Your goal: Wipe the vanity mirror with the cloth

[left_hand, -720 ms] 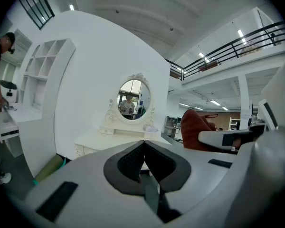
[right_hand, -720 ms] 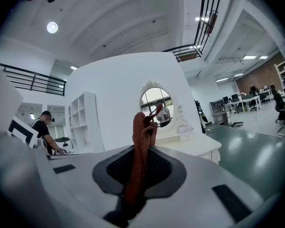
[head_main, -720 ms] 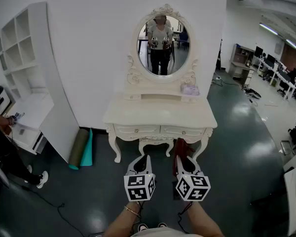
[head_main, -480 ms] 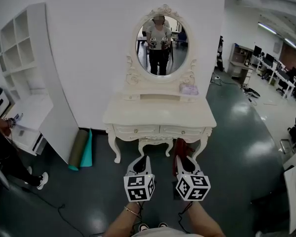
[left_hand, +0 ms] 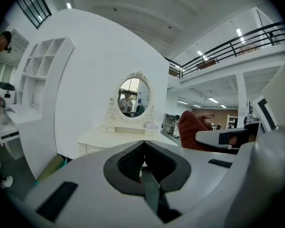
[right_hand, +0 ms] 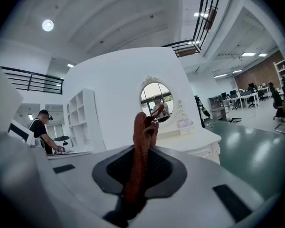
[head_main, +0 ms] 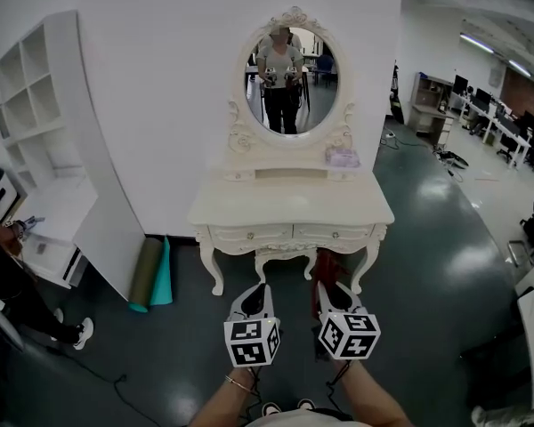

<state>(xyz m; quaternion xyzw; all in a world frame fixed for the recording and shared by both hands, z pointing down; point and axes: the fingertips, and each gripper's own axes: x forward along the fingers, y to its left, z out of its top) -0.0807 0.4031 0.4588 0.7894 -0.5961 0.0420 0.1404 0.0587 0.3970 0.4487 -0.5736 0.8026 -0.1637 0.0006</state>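
Two hand-held grippers, side by side and low in front of the vanity, each with one marker cube.

- Left gripper [head_main: 257, 292]: jaws closed tight against each other, nothing between them.
- Right gripper [head_main: 327, 290]: jaws clamped on one rust-red cloth [right_hand: 142, 127]. The cloth stands up out of the jaws in a narrow bunched fold.

One oval vanity mirror in a carved cream frame [head_main: 293, 80] stands upright against the white wall, at the back of the cream vanity's worktop [head_main: 289, 205]. It is well apart from both grippers and from the cloth. The glass shows the reflection of a person holding the two grippers.

The vanity front has two drawers, left [head_main: 246, 234] and right [head_main: 331, 233]. One small pale lilac object [head_main: 343, 157] sits on the raised ledge just right of the mirror's base; I cannot tell what it is.

Left of the vanity, two rolled mats lean against the wall, one olive [head_main: 145, 271] and one teal [head_main: 161, 269], touching each other. Beside them stands one white open shelf unit [head_main: 44, 149]. One other person [head_main: 0, 274] is at the far left edge, next to the shelf unit.
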